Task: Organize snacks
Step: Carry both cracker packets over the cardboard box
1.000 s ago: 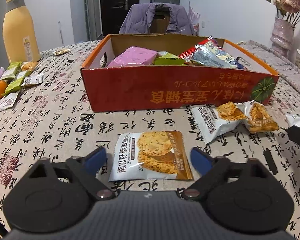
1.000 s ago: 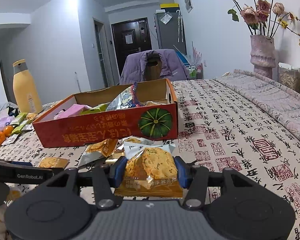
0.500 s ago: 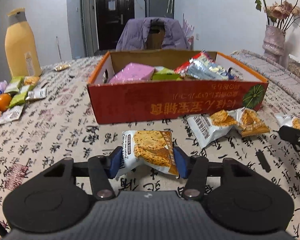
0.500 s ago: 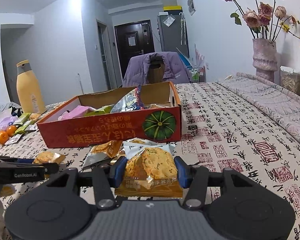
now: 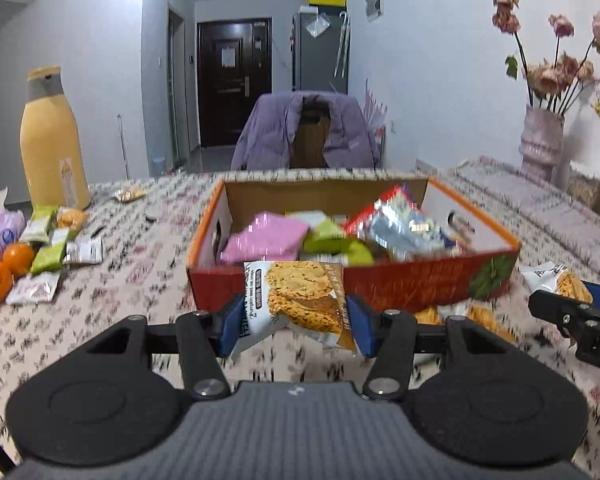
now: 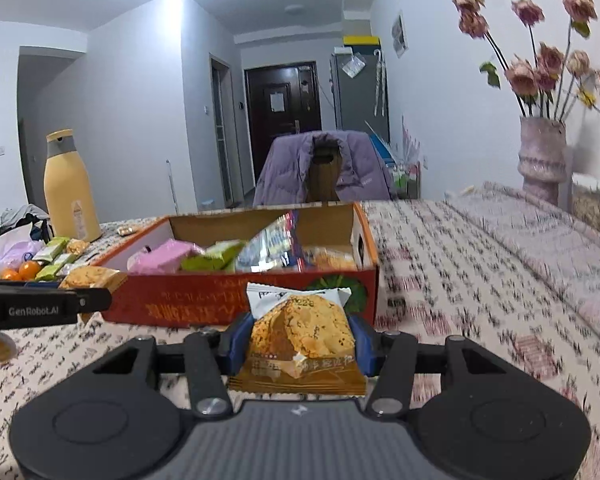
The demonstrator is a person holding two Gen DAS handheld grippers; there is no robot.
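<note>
Two crinkly foil cracker packets, one clenched in the left gripper [image 5: 294,322], one in the right gripper [image 6: 298,344], both short of the orange cardboard snack box [image 5: 400,284] ahead; risk: thin edge-grips slipping, packets dropping onto the counter [image 6: 440,280].

the left gripper [image 6: 44,310], reaching in at the left edge of the right wrist view, is showing "genrobot.ai" in pale letters on its black arm. the cookie packet [image 6: 300,336] pinched in the right gripper [image 6: 296,346] is carrying digits that seem to read "0228" near its top. printing on the red box [image 6: 204,304] is blurring beyond reading.
</note>
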